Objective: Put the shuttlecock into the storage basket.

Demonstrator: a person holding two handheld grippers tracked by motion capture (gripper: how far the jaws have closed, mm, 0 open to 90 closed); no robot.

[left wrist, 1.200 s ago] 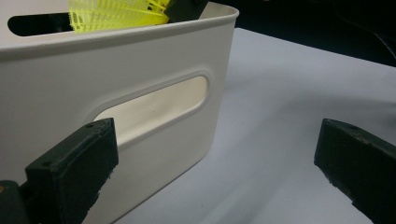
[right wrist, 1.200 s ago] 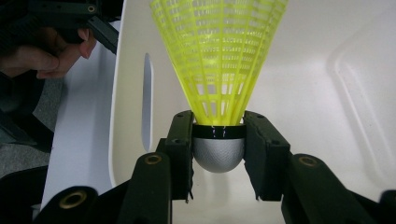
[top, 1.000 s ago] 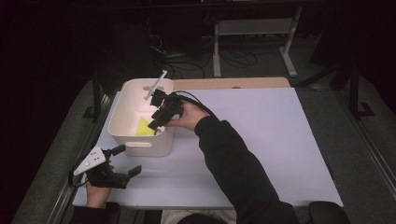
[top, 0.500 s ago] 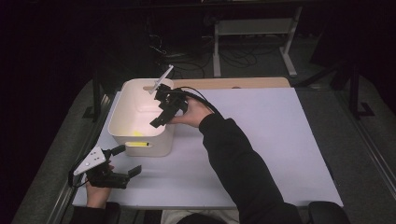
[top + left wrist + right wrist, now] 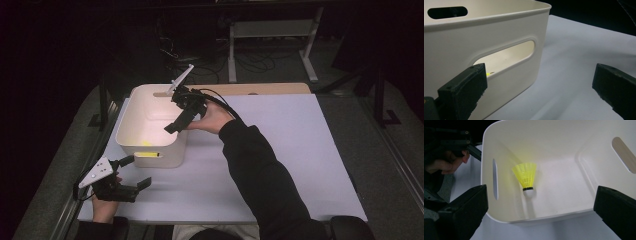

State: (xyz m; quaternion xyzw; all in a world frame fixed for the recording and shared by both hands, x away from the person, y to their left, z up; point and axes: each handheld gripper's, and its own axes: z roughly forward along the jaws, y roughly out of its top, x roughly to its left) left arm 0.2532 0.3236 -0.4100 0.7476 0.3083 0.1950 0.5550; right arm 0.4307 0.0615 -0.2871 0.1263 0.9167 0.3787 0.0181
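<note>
One yellow plastic shuttlecock with a white rounded cork tip lies on its side on the floor of the cream-white rectangular plastic bin, near the wall whose handle slot faces the person's left side. In the high view a spot of its yellow shows through that slot.

By its build the shuttlecock should be very light: the mesh skirt is springy and would buckle under a hard pinch, while the cork is firm but round and may slip. The black band where skirt meets cork looks like the safest place to take hold.

Above the bin, the right gripper hovers with its jaws spread wide and nothing between them; they have just been opening, and the shuttlecock lies free below. Near the table's front corner, the left gripper rests low just beside the bin's slotted wall, its jaws also apart and empty.

Under the bin a matte pale grey-white sheet covers the table, flat and likely low-slip. A strip of bare wood shows at its far edge. Beyond, the room is dark, with a metal stand and loose cables on the floor.
</note>
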